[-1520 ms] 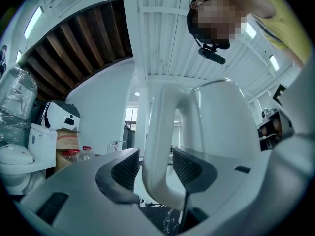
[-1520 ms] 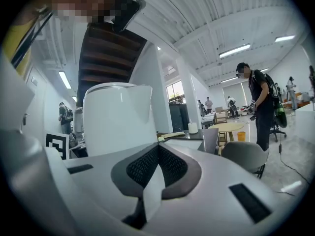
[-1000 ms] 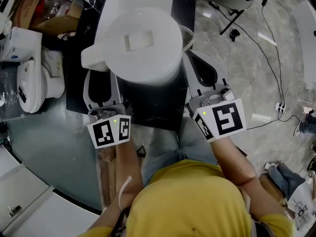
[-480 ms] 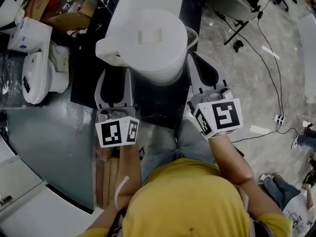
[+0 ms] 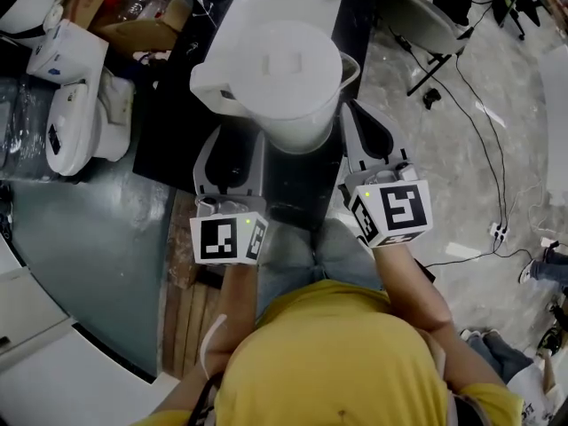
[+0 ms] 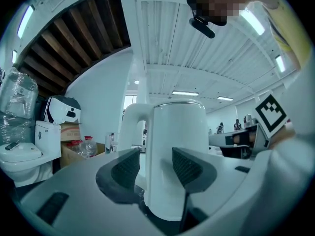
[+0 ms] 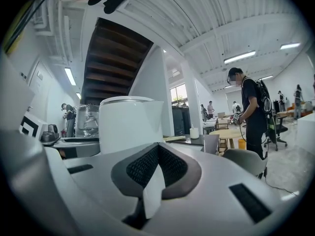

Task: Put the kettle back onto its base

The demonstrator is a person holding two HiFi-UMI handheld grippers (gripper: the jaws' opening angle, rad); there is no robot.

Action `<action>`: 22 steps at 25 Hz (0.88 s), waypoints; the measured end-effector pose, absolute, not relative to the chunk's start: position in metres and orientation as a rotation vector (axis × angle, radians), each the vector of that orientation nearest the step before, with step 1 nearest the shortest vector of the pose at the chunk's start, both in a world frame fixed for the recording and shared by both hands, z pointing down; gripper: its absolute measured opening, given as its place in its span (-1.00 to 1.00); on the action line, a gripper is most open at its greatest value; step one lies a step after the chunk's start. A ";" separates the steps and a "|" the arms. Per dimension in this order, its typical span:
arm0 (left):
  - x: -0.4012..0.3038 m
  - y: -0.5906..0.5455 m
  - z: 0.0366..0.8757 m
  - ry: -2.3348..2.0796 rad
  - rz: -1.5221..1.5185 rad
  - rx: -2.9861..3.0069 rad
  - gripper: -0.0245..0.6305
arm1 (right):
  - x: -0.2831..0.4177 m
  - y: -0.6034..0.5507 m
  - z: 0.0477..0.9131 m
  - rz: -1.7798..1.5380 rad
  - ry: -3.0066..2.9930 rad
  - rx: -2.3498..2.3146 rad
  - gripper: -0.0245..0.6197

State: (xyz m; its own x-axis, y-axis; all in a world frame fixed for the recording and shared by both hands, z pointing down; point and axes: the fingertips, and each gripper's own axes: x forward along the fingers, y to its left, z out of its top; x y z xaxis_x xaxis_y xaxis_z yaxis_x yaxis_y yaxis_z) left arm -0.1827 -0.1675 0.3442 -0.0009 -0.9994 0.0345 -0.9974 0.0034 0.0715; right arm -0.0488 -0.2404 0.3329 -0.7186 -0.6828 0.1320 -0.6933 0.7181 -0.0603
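Left gripper [image 6: 156, 163] keeps last second's spot, jaws half apart and empty, the tall white plastic kettle [image 6: 179, 132] just ahead of their gap. Right gripper [image 7: 156, 157], beside the kettle, pinches a thin white strip [image 7: 151, 193].

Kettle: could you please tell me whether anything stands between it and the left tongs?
Nothing visible does: the kettle shows directly between the open left tongs, with no other object in front of it.

Both forearms reach forward, side by side. Left gripper [image 5: 230, 156]: jaws apart, marker cube facing up. Right gripper [image 5: 366, 138]: jaws pressed together on a thin white strip [image 7: 151, 193], pads meeting above it, cube tilted slightly to the right.
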 end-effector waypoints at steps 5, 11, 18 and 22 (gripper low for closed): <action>-0.166 -0.158 0.338 -2.142 -0.030 2.187 -0.33 | -0.044 -0.233 0.328 0.137 -2.828 1.123 -0.88; -0.144 -0.145 0.328 -2.109 -0.043 2.225 -0.61 | -0.042 -0.220 0.321 0.119 -2.843 1.092 -0.88; -0.125 -0.136 0.316 -2.085 -0.048 2.249 -0.86 | -0.044 -0.202 0.319 0.117 -2.849 1.026 -0.88; -0.117 -0.135 0.319 -2.048 -0.022 2.240 -0.89 | -0.044 -0.191 0.314 0.128 -2.865 0.984 -0.88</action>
State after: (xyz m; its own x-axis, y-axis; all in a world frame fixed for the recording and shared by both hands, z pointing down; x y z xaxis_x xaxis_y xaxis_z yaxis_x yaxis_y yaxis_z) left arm -0.1165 -0.1346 0.3191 0.0916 -0.9939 0.0609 -0.9924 -0.0860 0.0881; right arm -0.0445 -0.1906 0.3135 -0.7839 -0.6071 0.1302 -0.6163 0.7863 -0.0440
